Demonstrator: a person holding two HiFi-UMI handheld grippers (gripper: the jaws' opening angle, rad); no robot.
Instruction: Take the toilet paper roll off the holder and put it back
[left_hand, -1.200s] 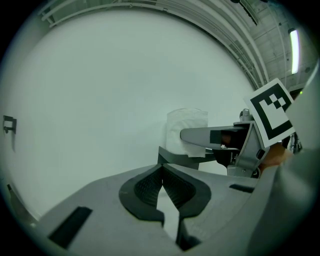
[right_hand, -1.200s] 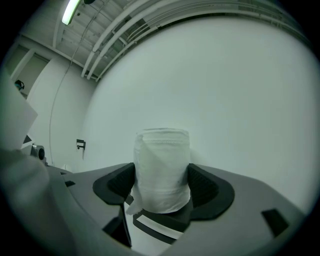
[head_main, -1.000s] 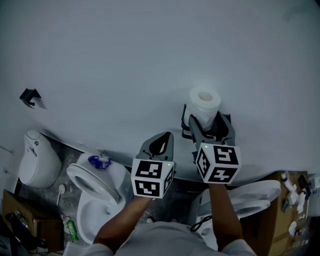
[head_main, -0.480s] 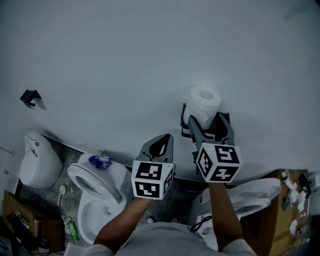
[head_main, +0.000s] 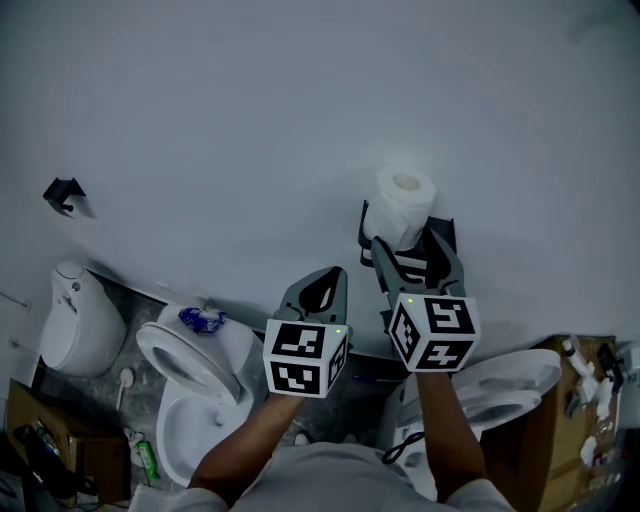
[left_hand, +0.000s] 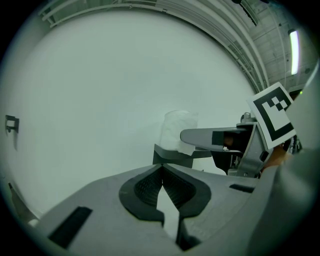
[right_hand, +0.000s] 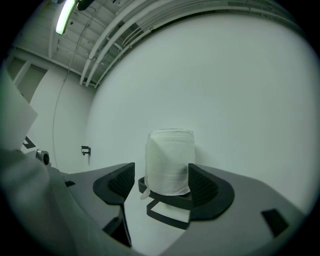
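Observation:
A white toilet paper roll (head_main: 405, 203) stands upright on a black wall holder (head_main: 441, 229). My right gripper (head_main: 410, 246) is open, its jaws reaching up on either side of the holder and the roll's lower part. In the right gripper view the roll (right_hand: 169, 161) sits between the two pads above the holder (right_hand: 167, 206), close to the right pad (right_hand: 202, 186); contact is not clear. My left gripper (head_main: 326, 283) is shut and empty, lower left of the roll. The left gripper view shows the roll (left_hand: 178, 129), holder (left_hand: 172, 156) and right gripper's jaw (left_hand: 212, 138) beyond the closed left gripper (left_hand: 162, 169).
The plain white wall fills most of the view. A small black hook (head_main: 62, 193) is fixed far left. Below stand toilets (head_main: 190, 385), one with a blue wrapper (head_main: 200, 319) on it, another toilet (head_main: 505, 385) under the right arm, and a cardboard box (head_main: 575, 430).
My right gripper has edged forward toward the wall, so its open jaws reach further up beside the holder and roll. The left gripper has stayed put.

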